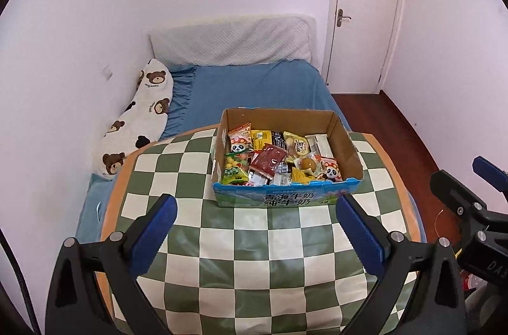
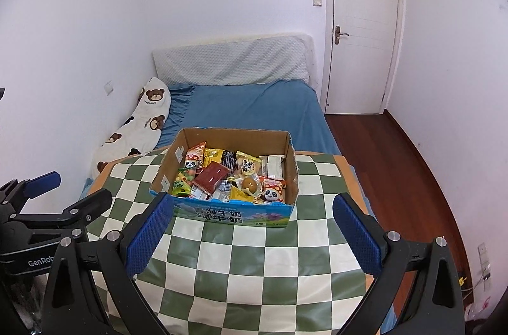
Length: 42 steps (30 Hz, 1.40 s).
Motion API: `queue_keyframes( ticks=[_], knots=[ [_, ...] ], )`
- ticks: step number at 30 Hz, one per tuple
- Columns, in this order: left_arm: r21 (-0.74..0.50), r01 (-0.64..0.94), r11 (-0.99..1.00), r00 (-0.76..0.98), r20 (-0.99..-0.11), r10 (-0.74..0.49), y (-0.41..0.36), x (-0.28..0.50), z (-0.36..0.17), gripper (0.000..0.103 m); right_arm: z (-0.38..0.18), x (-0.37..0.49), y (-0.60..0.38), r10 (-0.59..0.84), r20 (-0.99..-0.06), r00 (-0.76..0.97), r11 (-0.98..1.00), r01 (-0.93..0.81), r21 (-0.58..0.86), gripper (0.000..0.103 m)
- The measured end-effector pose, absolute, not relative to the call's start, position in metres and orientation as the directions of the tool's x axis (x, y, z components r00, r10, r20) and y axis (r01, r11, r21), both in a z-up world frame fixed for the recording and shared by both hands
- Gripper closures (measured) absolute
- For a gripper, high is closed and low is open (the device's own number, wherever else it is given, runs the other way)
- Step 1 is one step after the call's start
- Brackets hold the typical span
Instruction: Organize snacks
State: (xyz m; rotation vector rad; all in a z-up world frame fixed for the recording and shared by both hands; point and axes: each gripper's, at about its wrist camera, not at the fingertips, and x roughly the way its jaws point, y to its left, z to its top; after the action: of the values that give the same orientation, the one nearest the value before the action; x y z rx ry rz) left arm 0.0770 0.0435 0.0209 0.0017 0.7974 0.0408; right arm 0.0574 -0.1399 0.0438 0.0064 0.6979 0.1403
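The open brown cardboard box with a blue printed front sits centre-frame in both views, on the far part of the green-and-cream checked tablecloth, its back edge close to the table's far rim w/ the blue-sheeted bed beyond. It's heaped w/ loose snack packets: a dark red flat pouch lies on top mid-box, a green-and-yellow candy bag at lower left, a panda-print packet at lower right, a second panda one upper left.

Left gripper hovers over bare cloth at the bottom of its frame, blue pads wide apart, holding nothing. Right gripper is likewise spread and empty; in its view the left pad overlaps the box's front-left corner, but I can't tell if it touches. Both are short of the snacks.

Risks, as I read it:
- Packets overlap & lie at angles, so a pinch on one prob drags or flips its neighbours; the red pouch is flat and slick-looking, so pads may slide off rather than bite.
- The box looks light, w/ a torn front lip. Reaching in w/o bracing could shove it back toward the table's far rim and onto the bed.
- Cloth is loose-looking; a pad catching it could bunch it & shift the box.
- The two grippers are near each other (each shows at the other's frame edge), so reaching in together risks a clash.
- Puffy bags may crush if squeezed hard.
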Motion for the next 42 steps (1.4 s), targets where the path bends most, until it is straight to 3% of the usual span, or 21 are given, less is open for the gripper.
queue_keyframes(
  ticks=[13, 42],
  knots=[
    [0.03, -0.058, 0.998, 0.705, -0.706, 0.062, 0.039, 0.105, -0.001, 0.0, 0.019, 0.082, -0.152, 0.057, -0.658, 0.75, 0.998, -0.043, 0.037, 0.0],
    [0.059, -0.081, 0.995, 0.616, -0.782, 0.097, 0.043, 0.202, -0.077, 0.0, -0.064, 0.188, -0.143, -0.015, -0.739, 0.674, 1.0, 0.014, -0.008, 0.0]
  ],
)
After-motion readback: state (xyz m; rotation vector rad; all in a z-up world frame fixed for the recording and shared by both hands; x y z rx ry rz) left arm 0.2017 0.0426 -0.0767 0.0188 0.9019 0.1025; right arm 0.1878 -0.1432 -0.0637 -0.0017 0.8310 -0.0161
